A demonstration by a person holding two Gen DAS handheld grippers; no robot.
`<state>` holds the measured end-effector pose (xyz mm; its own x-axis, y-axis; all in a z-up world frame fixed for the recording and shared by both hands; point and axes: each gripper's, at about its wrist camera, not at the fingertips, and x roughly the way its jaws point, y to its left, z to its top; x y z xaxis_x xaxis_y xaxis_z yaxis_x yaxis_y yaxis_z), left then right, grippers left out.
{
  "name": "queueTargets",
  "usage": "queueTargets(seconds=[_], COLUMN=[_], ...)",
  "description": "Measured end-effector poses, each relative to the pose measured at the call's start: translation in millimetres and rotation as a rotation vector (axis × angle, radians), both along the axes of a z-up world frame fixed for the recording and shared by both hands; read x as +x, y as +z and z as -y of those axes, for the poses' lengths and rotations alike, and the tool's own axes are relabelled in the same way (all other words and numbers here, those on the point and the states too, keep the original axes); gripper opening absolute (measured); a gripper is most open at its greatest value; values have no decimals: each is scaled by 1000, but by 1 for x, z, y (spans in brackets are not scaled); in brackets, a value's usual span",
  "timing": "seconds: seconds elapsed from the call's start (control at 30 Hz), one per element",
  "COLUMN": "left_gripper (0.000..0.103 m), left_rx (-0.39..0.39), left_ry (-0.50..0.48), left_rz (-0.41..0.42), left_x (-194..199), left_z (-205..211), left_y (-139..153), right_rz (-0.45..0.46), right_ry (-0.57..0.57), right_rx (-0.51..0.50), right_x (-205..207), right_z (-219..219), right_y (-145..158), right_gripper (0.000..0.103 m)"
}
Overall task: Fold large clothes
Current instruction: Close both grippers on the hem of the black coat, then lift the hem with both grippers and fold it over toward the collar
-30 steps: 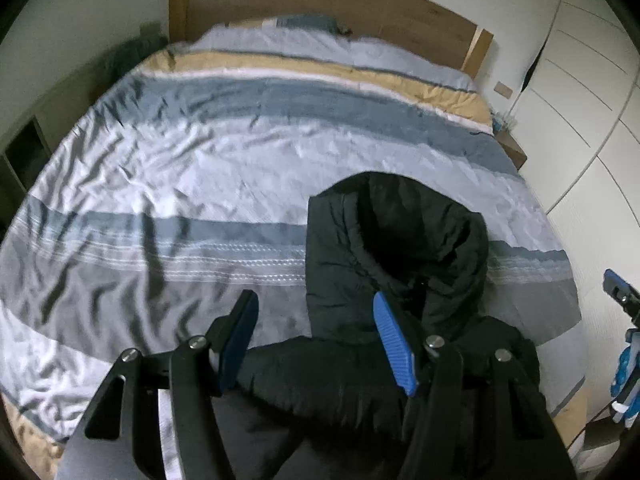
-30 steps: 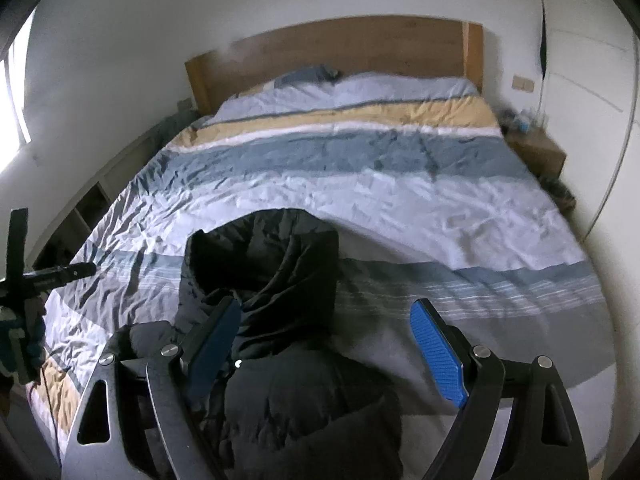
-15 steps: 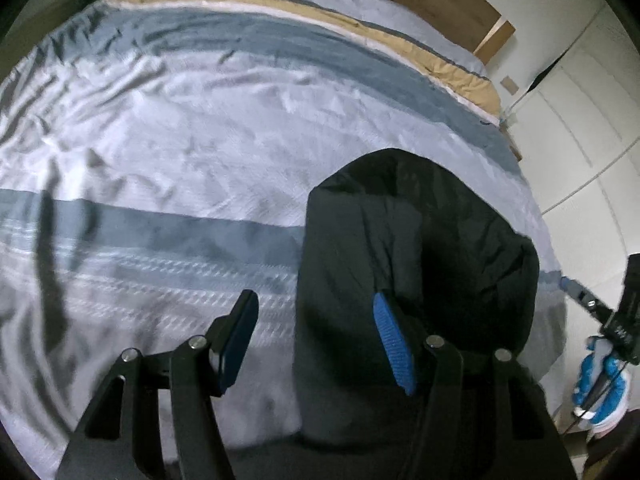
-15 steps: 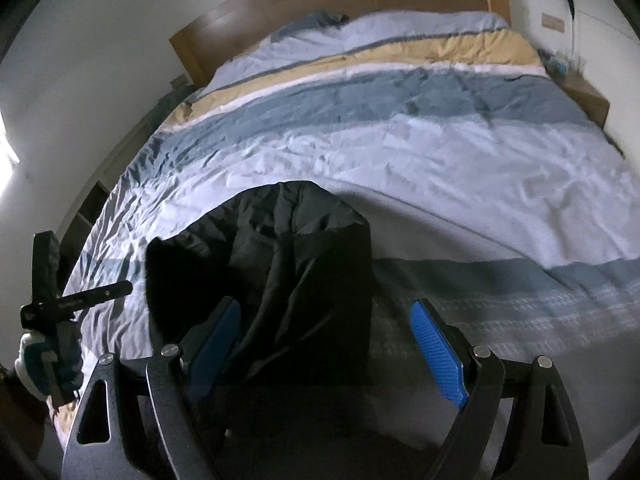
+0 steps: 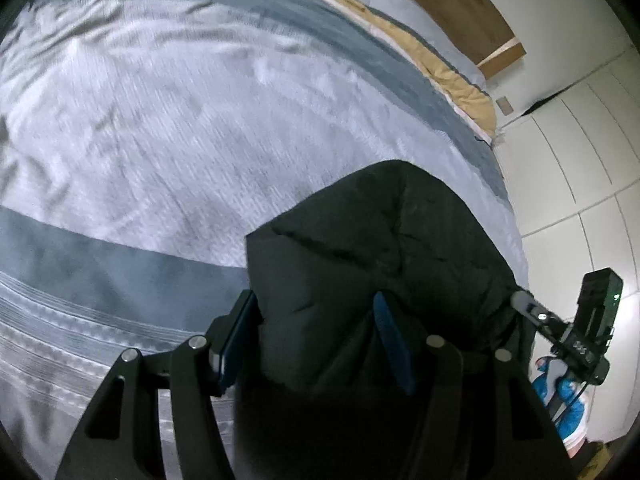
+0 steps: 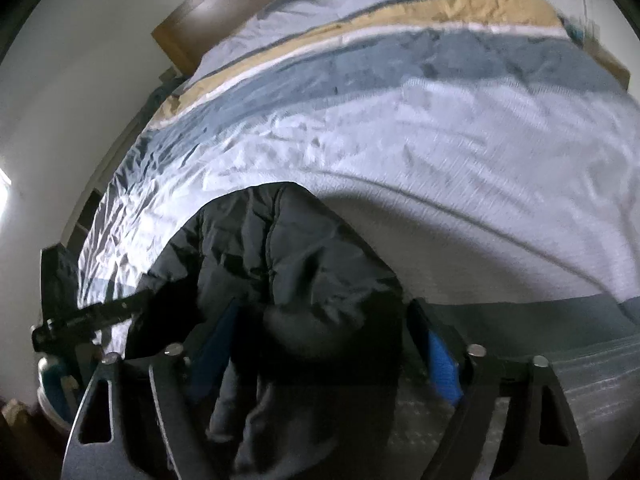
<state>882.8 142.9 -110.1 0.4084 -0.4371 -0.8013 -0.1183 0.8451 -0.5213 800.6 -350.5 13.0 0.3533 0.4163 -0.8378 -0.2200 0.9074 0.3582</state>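
Two grippers close in on a black puffer jacket (image 5: 384,248) on a striped bed (image 5: 160,128).
Left gripper (image 5: 316,344) jaws stand half-open astride the hood; right gripper (image 6: 324,356) jaws, just narrowing, straddle padding, grip uncertain.

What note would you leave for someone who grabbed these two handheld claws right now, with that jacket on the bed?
Left claw: open, straddling one edge of the black jacket near its hood, not clamped.
Right claw: its jaws have just been closing with jacket fabric between them. The view is too dark to tell whether it grips.
The jacket lies on the striped bed cover.
Done: both claws are at the jacket.
Left to do: get a firm grip with both, then fold. No finished fold shows.
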Motion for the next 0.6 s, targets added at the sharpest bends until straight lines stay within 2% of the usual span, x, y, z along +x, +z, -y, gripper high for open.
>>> queueTargets(seconds=[0.03, 0.1, 0.13, 0.17, 0.2, 0.3, 0.43, 0.6], left_gripper=[58, 57, 51, 30, 19, 12, 11, 11], left_rx=[-5, -3, 13, 26, 41, 81, 80, 101], left_ry=[15, 26, 26, 20, 13, 4, 6, -20], left_rz=[-9, -13, -8, -10, -18, -4, 26, 90], left_x=[2, 3, 2, 2, 1, -6, -25, -64], left_z=[2, 4, 7, 10, 12, 17, 19, 29], left_y=[-3, -4, -3, -2, -2, 8, 31, 75], right_rz=[-12, -45, -50, -49, -45, -22, -2, 29], right_ry=[-3, -7, -1, 7, 14, 28, 44, 88], right_rx=[0, -10, -15, -22, -30, -44, -53, -75], right_x=[3, 8, 8, 7, 5, -3, -21, -60], right_z=[-1, -4, -5, -5, -6, -1, 5, 12], right_y=[-4, -12, -14, -14, -13, 1, 24, 62], right_gripper=[66, 44, 38, 30, 26, 22, 21, 21])
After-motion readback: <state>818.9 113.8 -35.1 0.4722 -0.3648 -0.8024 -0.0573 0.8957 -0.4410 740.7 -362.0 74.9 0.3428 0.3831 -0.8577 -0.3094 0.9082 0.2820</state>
